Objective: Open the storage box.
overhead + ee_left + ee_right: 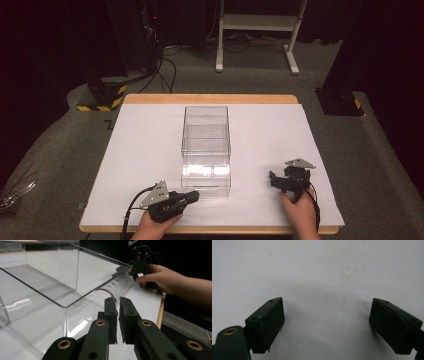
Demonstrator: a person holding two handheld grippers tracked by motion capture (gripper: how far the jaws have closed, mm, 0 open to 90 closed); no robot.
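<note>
Box [206,145] of clear plastic, open-topped, holds nothing visible.

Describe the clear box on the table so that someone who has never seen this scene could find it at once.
Start from the white sheet that covers the wooden table. In its middle, running from the far part toward the person, stands the clear box, between the left gripper and the right gripper. It is the one see-through thing there, with glassy walls that catch the light, while both grippers are black.

white table cover [150,150] | wooden table edge [210,99] | white stand [257,22] on carpet
</note>
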